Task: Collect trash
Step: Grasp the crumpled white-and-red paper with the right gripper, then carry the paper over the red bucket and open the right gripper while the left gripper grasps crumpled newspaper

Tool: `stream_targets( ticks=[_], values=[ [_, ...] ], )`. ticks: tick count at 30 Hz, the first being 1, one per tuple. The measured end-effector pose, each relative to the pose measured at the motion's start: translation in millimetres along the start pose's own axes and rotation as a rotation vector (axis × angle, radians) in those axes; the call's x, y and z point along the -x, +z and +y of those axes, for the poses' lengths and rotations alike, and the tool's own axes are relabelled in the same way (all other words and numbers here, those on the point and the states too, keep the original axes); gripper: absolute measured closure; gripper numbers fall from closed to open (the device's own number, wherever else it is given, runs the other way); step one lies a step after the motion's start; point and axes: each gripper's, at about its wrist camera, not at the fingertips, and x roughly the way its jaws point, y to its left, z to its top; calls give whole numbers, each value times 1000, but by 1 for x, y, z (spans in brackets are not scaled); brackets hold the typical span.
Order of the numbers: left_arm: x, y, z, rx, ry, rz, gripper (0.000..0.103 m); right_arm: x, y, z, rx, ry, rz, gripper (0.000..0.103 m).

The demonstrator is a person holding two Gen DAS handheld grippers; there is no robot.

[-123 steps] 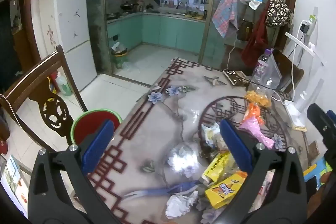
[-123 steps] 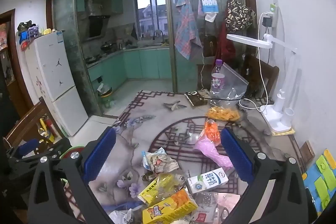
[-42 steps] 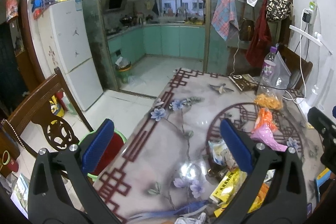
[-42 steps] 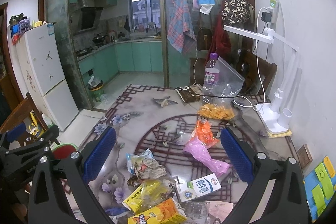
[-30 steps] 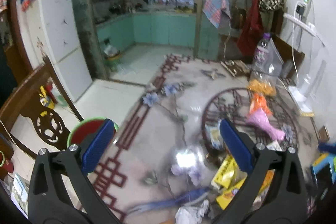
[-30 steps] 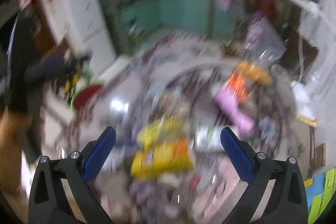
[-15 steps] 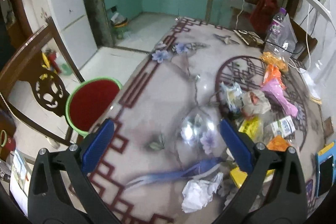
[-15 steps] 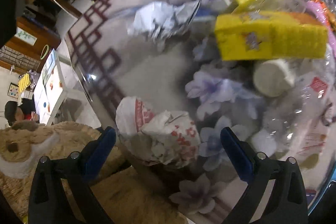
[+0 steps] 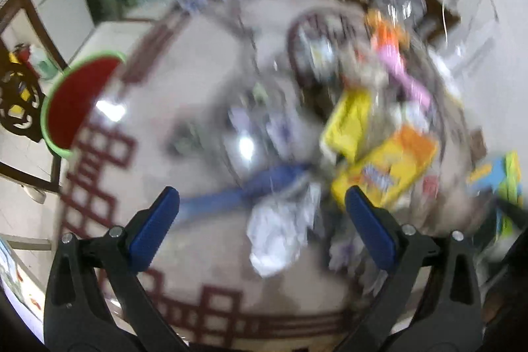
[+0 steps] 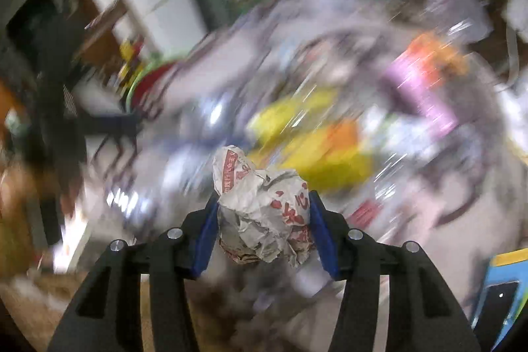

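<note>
Right wrist view: right claw (image 10: 262,220) pinching one crumpled paper wrapper (image 10: 262,210), white with red print, wedged between both blue pads. The wad's long axis runs roughly upward in frame, away from the claw, its narrower printed end poking out past the fingertips toward upper left. Everything behind it heavily smeared; a yellow-and-orange packet (image 10: 316,150) and a pink bag (image 10: 425,91) can be picked out on the desk (image 10: 478,203). Left wrist view: left claw (image 9: 262,203) spread wide, nothing between the pads, hovering above the desk's near edge. Below it one white crumpled paper ball (image 9: 279,236), lying between the two pads in frame, whether touched I cannot tell. One blue strip (image 9: 244,190) lies beside it, long axis running lower left to upper right. Two yellow packets countable: yellow pouch (image 9: 348,124) and the larger yellow-orange one. One red bin with green rim (image 9: 74,101) stands on the floor off the desk's left edge.
</note>
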Motion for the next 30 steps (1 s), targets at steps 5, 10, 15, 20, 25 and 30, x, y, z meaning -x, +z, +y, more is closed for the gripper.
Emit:
stream_targets(
  ticks=[5,10,15,20,25,30],
  values=[
    [-34,-19,-16,-93,26,78,13,19,22,-14,-52,-33,-87,48],
    [-54,-24,-15,-92,13,131,38,5,17,-3,-32,-21,-51,48],
    [-55,-23,-6,-56,-27,134,54,-4,16,-2,-44,-3,-44,47],
    [-17,-10,10,-44,11,20,54,-9,30,5,-43,15,-68,47],
    [29,18,43,5,62,-114,54,-17,58,24,-43,41,-99,47],
    [67,53,83,-4,125,-232,54,-30,95,58,-44,53,-140,46]
  ],
)
